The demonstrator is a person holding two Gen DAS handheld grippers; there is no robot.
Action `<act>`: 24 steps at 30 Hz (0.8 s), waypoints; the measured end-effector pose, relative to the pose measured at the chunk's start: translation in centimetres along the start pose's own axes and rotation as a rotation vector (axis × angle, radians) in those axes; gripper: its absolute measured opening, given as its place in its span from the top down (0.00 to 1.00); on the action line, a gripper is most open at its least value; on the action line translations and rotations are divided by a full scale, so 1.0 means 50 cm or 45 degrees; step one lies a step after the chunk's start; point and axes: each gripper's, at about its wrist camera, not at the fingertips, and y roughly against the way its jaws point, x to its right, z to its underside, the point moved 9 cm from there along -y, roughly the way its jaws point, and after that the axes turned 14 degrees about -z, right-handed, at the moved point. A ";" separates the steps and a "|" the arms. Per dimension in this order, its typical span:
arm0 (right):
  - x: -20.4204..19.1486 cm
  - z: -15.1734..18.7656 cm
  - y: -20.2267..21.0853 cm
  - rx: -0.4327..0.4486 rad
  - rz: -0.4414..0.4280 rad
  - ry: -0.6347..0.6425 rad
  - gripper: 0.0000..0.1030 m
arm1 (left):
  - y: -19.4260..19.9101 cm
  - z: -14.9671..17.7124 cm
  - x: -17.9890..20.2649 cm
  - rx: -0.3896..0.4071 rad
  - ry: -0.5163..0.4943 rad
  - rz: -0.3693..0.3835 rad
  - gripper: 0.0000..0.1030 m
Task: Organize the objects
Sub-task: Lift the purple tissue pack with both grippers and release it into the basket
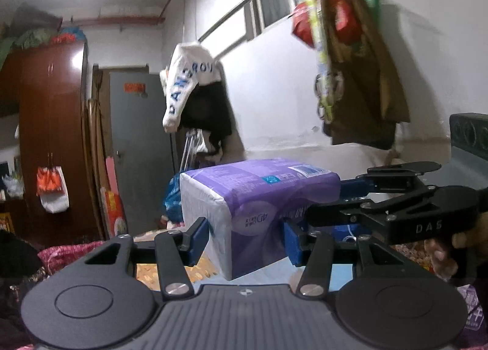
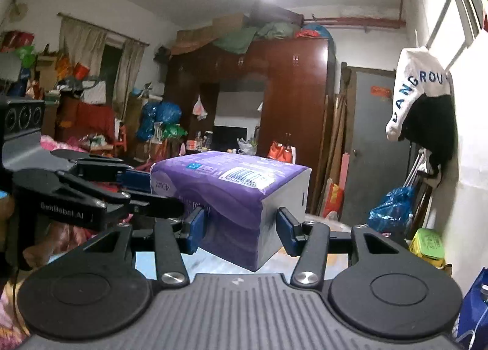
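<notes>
Pack of tissues point(image 1: 259, 197) held aloft between both grippers, clear of any surface. Left gripper point(image 1: 245, 240) clamped across one end, blue fingers point(image 1: 199, 238) pressed into the wrapper. Right gripper point(image 2: 241, 229) closed on the opposite end, fingers point(image 2: 196, 232) denting the film. Two-sided hold judged necessary: soft, bulky load, prone to sagging. Bedding point(image 1: 70, 255) below.

Purple pack point(image 1: 259, 194) with white ends and a barcode label; white sleeve point(image 1: 186, 81) lettered blue; reddish-brown wardrobe point(image 2: 292, 99); blue pads point(image 1: 199, 235) on black grippers.
</notes>
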 end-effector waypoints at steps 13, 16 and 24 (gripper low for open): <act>0.129 0.112 -0.233 -0.339 -0.004 -0.263 0.49 | -0.270 0.070 -0.095 -0.423 0.094 -0.112 0.47; 0.132 0.125 -0.253 -0.381 0.006 -0.288 0.51 | -0.294 0.096 -0.104 -0.482 0.100 -0.148 0.47; 0.129 0.154 -0.261 -0.496 0.059 -0.246 0.51 | -0.300 0.129 -0.113 -0.517 0.074 -0.223 0.41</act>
